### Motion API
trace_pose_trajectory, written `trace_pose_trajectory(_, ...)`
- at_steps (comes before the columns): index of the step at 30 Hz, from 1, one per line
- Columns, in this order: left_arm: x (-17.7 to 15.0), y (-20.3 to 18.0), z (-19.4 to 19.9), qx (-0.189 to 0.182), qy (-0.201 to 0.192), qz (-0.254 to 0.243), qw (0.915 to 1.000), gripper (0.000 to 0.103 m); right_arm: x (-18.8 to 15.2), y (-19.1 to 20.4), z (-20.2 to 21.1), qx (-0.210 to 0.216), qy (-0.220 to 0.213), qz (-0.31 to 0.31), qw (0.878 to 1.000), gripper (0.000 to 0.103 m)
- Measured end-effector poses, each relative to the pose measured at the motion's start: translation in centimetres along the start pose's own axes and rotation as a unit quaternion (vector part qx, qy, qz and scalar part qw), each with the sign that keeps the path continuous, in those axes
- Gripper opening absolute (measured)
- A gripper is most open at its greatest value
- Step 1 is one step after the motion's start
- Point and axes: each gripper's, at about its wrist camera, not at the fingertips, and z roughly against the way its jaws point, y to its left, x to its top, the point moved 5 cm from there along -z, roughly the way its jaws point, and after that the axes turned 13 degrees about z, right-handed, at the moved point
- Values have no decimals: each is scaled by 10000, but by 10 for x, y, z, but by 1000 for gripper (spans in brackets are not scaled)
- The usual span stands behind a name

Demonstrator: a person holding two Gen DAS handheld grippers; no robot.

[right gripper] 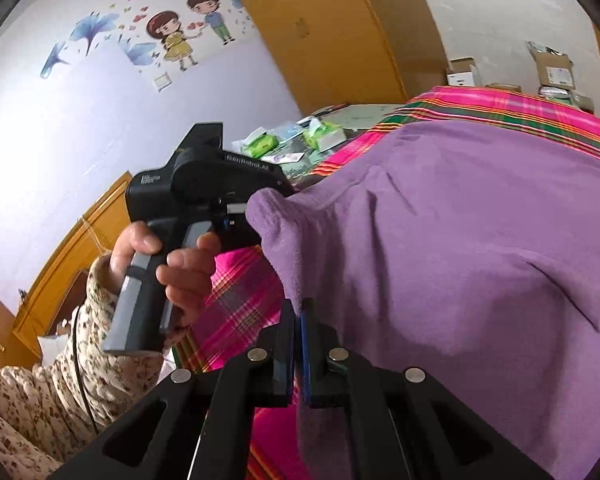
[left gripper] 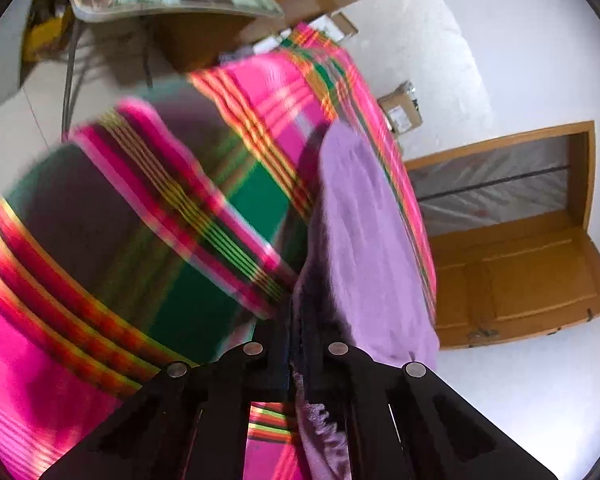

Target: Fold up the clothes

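One purple fleece garment (right gripper: pixel 460 240) is seen, lifted up over one bed covered with a pink, green and orange plaid blanket (left gripper: pixel 100 240). Two grippers are counted, one per hand. In the background, one folding table (left gripper: pixel 172 4) with a few green packets (right gripper: pixel 260 144), a couple of cardboard boxes (right gripper: pixel 552 68) and one cartoon wall sticker (right gripper: pixel 188 28) can be made out, nothing fancy.

The garment is held up by an edge, so its long axis runs roughly away from the cameras, with the bulk draped down toward the far side of the bed. Which end is the collar can't really be told.

The left gripper (left gripper: pixel 296 344) is clamped tight on a bunched edge of the fleece, fabric squeezed right between the fingers, jaws basically closed. Its body is seen from the right wrist view too, held by a hand (right gripper: pixel 172 264) in a floral sleeve (right gripper: pixel 60 380). The right gripper (right gripper: pixel 298 320) is also pinched down on the fleece edge, with only a thin gap filled by cloth.
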Motion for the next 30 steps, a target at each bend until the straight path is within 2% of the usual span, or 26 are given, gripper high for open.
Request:
trace_pose_trajectory(2,3,2,4,4,11,12,10000,4,1,6,-7,29,77,104,9999,2)
trace_pose_trajectory(5,8,2,9,71,-172,-104,9998,3,1,16,-18,74,193,259,9994,2)
trace_pose_trajectory(8,18,12,26,374,-625,-181,9972,0,1,24,-30,103,335,367,9987,2)
trace_pose_trajectory(11,23,16,31,218,-497,-84,9985,0,-3,22,-39,157,481,280,9983,2)
trace_pose_trajectory(13,24,16,35,362,-664,-217,9969,0,-3,22,-40,168,505,294,9981,2)
trace_pose_trajectory(17,22,8,39,399,-747,-410,9956,0,-6,28,-43,233,732,442,9961,4)
trace_pose_trajectory(22,12,-6,41,436,-768,-736,9934,3,4,15,-12,136,530,452,9975,7)
trace_pose_trajectory(24,5,-13,42,483,-778,-933,9914,11,8,-3,14,-53,312,292,9991,10)
trace_pose_trajectory(26,-2,-20,42,530,-788,-1130,9891,14,6,-33,45,-588,65,26,9982,13)
trace_pose_trajectory(28,-9,-27,42,563,-788,-1344,9862,14,-1,-66,72,-1120,-56,-323,9932,17)
trace_pose_trajectory(30,-21,-37,34,559,-642,-1605,9834,14,-15,-106,93,-1581,-12,-910,9832,18)
